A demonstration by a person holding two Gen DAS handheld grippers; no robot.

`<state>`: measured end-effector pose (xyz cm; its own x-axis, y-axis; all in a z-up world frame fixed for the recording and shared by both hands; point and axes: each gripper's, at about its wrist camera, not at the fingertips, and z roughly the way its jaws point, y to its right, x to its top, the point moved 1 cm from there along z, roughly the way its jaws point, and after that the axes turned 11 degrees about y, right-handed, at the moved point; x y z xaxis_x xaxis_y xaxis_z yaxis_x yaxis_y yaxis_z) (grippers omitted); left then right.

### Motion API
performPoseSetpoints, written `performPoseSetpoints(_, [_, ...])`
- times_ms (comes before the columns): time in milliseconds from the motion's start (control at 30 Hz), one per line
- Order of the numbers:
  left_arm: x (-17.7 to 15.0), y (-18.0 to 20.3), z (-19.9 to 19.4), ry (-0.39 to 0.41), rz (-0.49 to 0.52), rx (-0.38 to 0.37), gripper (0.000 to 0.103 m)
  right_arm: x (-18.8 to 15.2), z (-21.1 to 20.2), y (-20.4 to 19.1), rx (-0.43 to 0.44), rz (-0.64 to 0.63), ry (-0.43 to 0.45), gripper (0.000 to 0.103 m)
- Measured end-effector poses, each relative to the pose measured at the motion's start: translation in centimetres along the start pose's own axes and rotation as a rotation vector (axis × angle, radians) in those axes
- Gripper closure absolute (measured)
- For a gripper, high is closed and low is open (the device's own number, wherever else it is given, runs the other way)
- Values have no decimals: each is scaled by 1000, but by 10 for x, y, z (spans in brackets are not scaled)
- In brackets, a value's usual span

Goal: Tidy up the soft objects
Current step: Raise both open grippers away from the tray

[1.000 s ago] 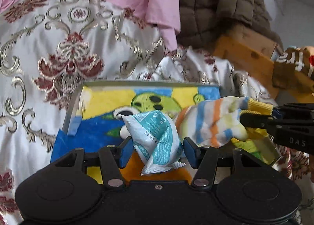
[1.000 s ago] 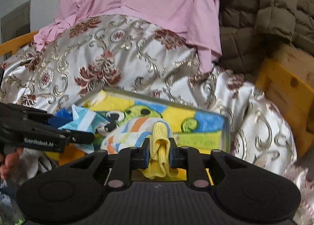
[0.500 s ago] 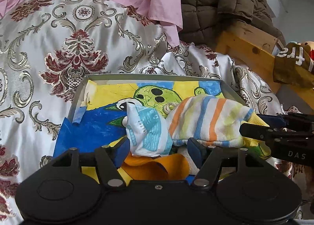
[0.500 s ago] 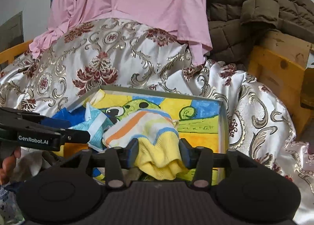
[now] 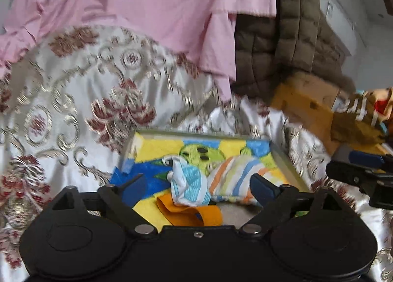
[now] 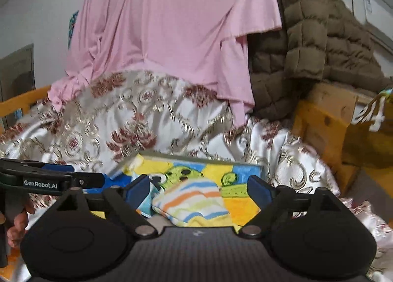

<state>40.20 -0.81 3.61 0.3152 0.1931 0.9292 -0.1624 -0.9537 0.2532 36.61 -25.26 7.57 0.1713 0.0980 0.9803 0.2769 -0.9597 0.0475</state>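
A shallow tray (image 5: 285, 159) with a yellow, blue and green cartoon lining lies on the patterned bedspread. In it rest a striped sock (image 5: 233, 178) with a yellow cuff, a white and teal cloth (image 5: 189, 183) and an orange piece (image 5: 189, 213). My left gripper (image 5: 199, 187) hangs in front of them, its jaws opening wide, pads clear of the cloth. In the right wrist view the striped sock (image 6: 194, 201) lies in the tray (image 6: 261, 171) between the spread fingers of my right gripper (image 6: 199, 190), whose jaws are opening and touch nothing. The left gripper (image 6: 56, 180) shows at the left there.
The white bedspread with red and gold flowers (image 5: 73, 100) surrounds the tray. A pink sheet (image 6: 172, 36) and a brown quilted jacket (image 6: 307, 43) hang behind. A wooden bed frame (image 6: 321, 122) and a brown printed cloth (image 5: 356, 119) stand at right. A hand (image 6: 17, 228) shows low left.
Both grippers have opened and let go: the left released the teal cloth, the right the sock's yellow cuff. Both pulled back and up from the tray, where the items now lie.
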Motion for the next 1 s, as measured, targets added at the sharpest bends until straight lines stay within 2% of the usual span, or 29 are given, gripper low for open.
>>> performPoseSetpoints(233, [18, 11, -73, 114, 20, 4, 3, 21, -62, -18, 0, 22, 95, 1])
performPoseSetpoints(600, [20, 24, -188, 237, 2, -8, 1, 30, -156, -46, 1, 40, 179, 0])
performPoseSetpoints(1000, [-13, 36, -257, 253, 16, -17, 1, -4, -223, -65, -14, 47, 175, 0])
